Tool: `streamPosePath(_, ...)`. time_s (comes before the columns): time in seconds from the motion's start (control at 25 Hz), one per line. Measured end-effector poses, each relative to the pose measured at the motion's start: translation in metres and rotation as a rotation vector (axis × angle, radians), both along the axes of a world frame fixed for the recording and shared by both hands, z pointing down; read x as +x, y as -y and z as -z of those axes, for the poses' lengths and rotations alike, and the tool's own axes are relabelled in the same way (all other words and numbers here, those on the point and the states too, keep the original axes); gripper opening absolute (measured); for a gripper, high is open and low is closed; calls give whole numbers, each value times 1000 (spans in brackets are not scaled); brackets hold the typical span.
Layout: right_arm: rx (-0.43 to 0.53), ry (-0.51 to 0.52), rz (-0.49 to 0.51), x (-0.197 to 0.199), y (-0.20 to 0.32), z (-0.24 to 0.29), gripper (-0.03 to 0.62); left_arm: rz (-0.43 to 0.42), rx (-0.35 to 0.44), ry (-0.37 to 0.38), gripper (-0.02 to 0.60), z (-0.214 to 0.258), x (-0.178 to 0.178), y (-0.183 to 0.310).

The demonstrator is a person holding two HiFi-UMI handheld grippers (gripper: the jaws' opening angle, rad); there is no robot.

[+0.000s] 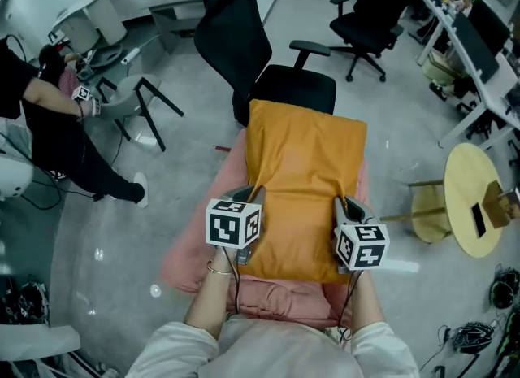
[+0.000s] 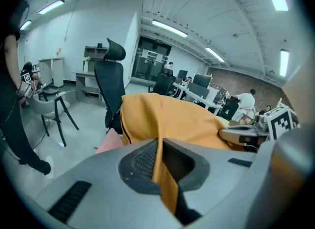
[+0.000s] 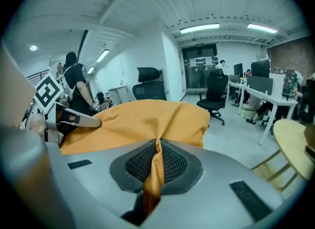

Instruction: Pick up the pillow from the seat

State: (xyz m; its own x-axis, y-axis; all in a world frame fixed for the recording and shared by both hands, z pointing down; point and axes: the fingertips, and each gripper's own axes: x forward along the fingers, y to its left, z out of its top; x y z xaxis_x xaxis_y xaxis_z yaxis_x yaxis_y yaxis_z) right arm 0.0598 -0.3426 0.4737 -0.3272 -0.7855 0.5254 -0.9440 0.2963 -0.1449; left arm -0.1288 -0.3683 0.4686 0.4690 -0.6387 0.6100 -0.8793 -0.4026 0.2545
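As the head view looks steeply down, the orange pillow is over the pink seat, with the left claw at its left edge and the right claw at its right. In the left gripper view, the left claw is clamped on a fold of the pillow. In the right gripper view, the right claw pinches a bunched fold of the pillow.

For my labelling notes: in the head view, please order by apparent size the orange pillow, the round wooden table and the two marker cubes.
1. orange pillow
2. round wooden table
3. left marker cube and right marker cube: alike, not ranked.
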Motion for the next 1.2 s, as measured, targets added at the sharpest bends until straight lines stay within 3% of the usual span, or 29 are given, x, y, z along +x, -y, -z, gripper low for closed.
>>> streamPosePath(0.44, 184, -108, -98, 50, -63, 93, 35, -106, 179, -135, 15, 85, 52, -44)
streamPosePath(0.6, 211, -149, -147, 77, -89, 109, 35, -163, 190, -190, 15, 97, 81, -63)
streamPosePath(0.92, 249, -147, -223, 139, -141, 126, 35, -248, 219, -196, 15, 122, 147, -103)
streamPosePath(1.2, 258, -125, -273, 233, -199, 135, 35, -303, 222, -200, 15, 134, 243, -150)
